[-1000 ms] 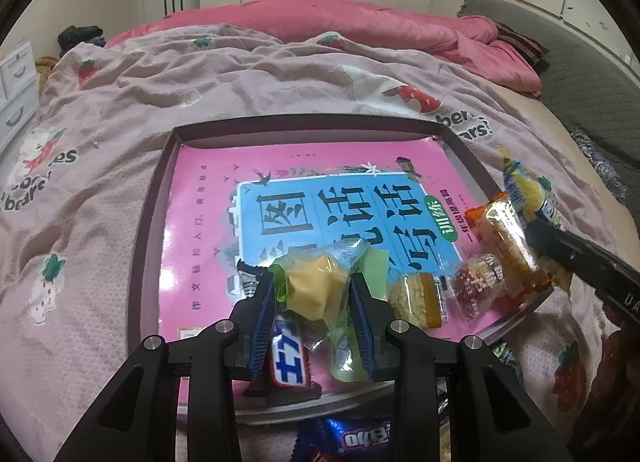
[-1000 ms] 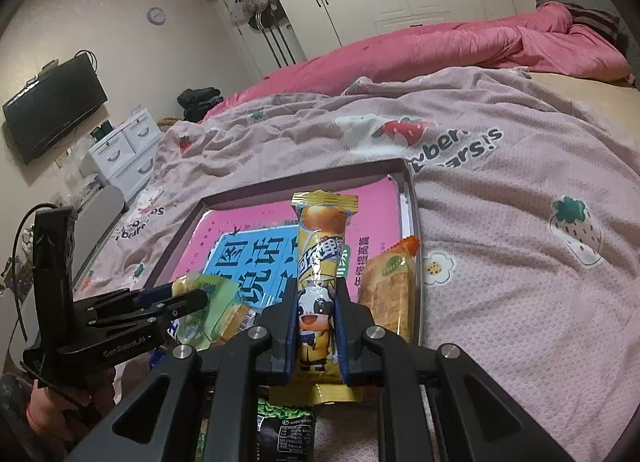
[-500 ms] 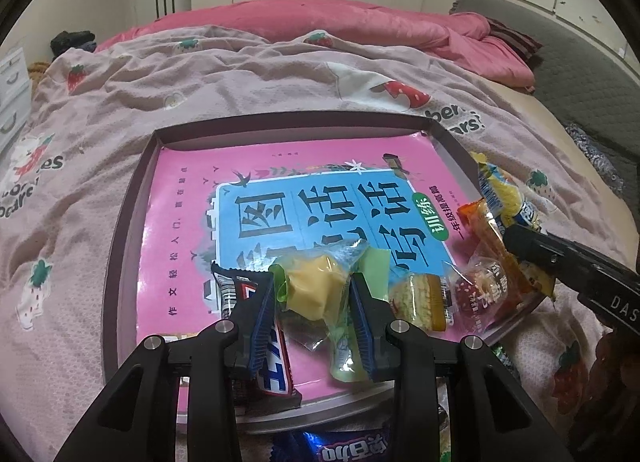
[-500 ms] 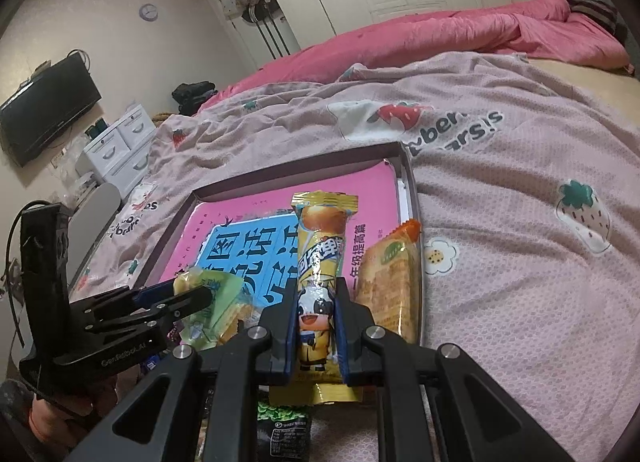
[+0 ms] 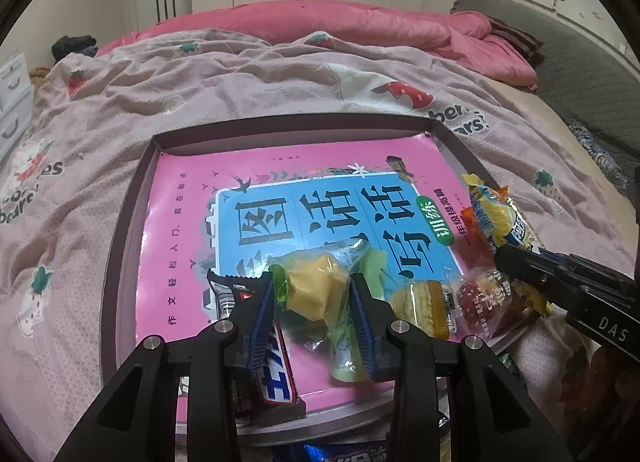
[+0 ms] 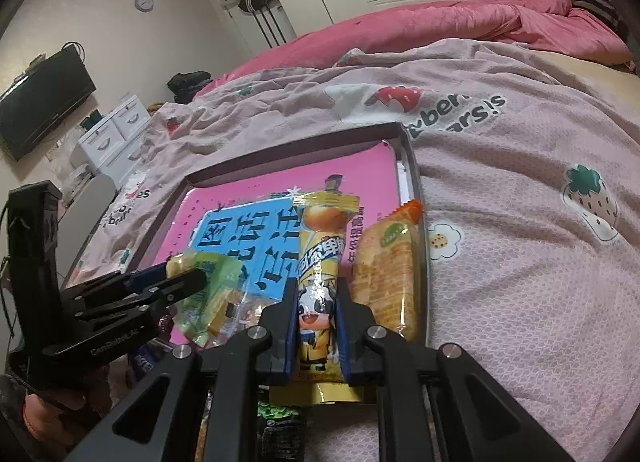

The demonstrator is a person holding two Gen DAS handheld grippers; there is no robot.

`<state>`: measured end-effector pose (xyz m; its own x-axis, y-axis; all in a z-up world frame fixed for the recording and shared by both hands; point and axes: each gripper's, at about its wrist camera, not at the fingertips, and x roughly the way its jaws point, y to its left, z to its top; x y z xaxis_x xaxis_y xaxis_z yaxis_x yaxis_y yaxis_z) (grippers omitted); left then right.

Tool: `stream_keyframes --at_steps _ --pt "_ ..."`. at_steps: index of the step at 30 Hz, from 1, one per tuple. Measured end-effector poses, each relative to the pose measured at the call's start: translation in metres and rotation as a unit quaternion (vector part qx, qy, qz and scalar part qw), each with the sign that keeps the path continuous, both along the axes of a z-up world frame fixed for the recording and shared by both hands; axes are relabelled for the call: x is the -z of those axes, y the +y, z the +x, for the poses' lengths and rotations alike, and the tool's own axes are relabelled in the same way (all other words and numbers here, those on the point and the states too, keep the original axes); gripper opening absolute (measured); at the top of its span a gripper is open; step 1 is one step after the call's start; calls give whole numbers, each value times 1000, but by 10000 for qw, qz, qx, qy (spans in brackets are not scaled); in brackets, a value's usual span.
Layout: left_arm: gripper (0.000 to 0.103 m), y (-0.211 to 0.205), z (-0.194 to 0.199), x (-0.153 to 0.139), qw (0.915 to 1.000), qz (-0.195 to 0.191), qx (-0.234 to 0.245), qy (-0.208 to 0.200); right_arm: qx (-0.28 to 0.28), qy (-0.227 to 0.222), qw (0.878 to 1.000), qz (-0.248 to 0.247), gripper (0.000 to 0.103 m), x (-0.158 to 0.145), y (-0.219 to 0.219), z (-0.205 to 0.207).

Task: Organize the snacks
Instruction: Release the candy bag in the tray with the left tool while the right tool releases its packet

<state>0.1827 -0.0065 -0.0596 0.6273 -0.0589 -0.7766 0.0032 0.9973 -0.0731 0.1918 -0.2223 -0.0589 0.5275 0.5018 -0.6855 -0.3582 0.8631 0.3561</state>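
A dark-rimmed tray (image 5: 132,198) lies on the bedspread with a pink and blue book (image 5: 280,190) inside it. My left gripper (image 5: 312,282) is shut on a yellow cake in a clear green wrapper (image 5: 316,294), low over the tray's near edge. A chocolate bar (image 5: 276,378) lies under its left finger. A corn-coloured snack (image 5: 420,306) and a red one (image 5: 484,302) rest to the right. My right gripper (image 6: 318,302) is shut on a long yellow cow-print packet (image 6: 320,258) above the tray's right side. An orange cracker pack (image 6: 384,274) lies beside it on the tray's rim (image 6: 408,150).
Loose packets lie on the bedspread in front of the tray: a blue one (image 5: 344,454) and a green-black one (image 6: 280,422). A pink duvet (image 5: 360,22) is bunched at the far side. White drawers (image 6: 116,134) and a television (image 6: 40,110) stand to the left.
Both grippers keep their packets and barely move. The left wrist view has drifted slightly, so more of the chocolate bar shows under the left finger.
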Motion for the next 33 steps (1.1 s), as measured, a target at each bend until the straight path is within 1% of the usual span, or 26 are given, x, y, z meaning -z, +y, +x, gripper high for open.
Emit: stream_keyframes --at_steps 5,9,12,16,23,26,30,33 --pt "38 0 1 0 10000 -19 -16 7 5 -24 10000 -43 17 0 1 -1" --pt "39 2 2 -1 10000 -71 -20 14 16 -21 10000 -43 19 -1 1 -1" --pt "41 3 1 -1 10000 -80 -14 15 22 -41 10000 -25 23 -3 1 -2" --pt "41 4 1 -1 9999 -148 -28 23 41 -72 10000 25 30 -6 0 -2" --pt "42 7 0 -2 9998 -158 -77 44 136 -117 9998 31 36 -10 -4 -1" --pt "43 8 -1 -3 9998 -133 -100 46 177 -161 9997 24 37 -12 -6 -1" --pt "47 9 -3 -4 9998 -117 -138 44 187 -235 9995 -17 39 -14 -6 -1" --pt "48 11 -3 -6 9998 -137 -138 38 219 -323 9992 -90 45 -17 -6 -3"
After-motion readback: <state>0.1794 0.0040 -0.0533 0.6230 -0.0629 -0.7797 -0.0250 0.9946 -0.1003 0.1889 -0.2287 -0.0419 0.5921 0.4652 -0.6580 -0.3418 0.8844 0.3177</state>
